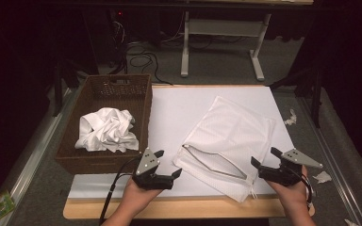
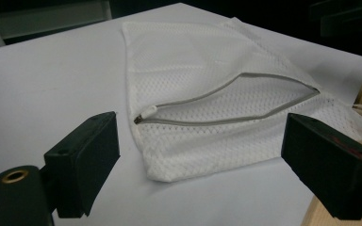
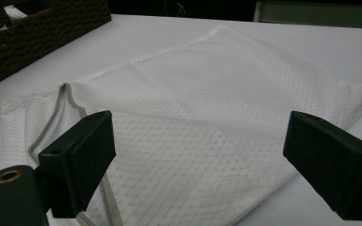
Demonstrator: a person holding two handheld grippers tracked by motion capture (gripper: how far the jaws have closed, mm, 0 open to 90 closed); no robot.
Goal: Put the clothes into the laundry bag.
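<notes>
Centrally, right of the frame's middle, a white mesh laundry bag with a grey zipper (image 1: 226, 141) lies flat on the white table sheet (image 1: 179, 108), its zipper gaping. At lower left of it the left gripper (image 1: 167, 165) hovers with jaws apart, empty; at lower right the right gripper (image 1: 265, 157) likewise. Far left, a brown wicker basket (image 1: 136, 89) holds crumpled white cloth (image 1: 106, 130).
</notes>
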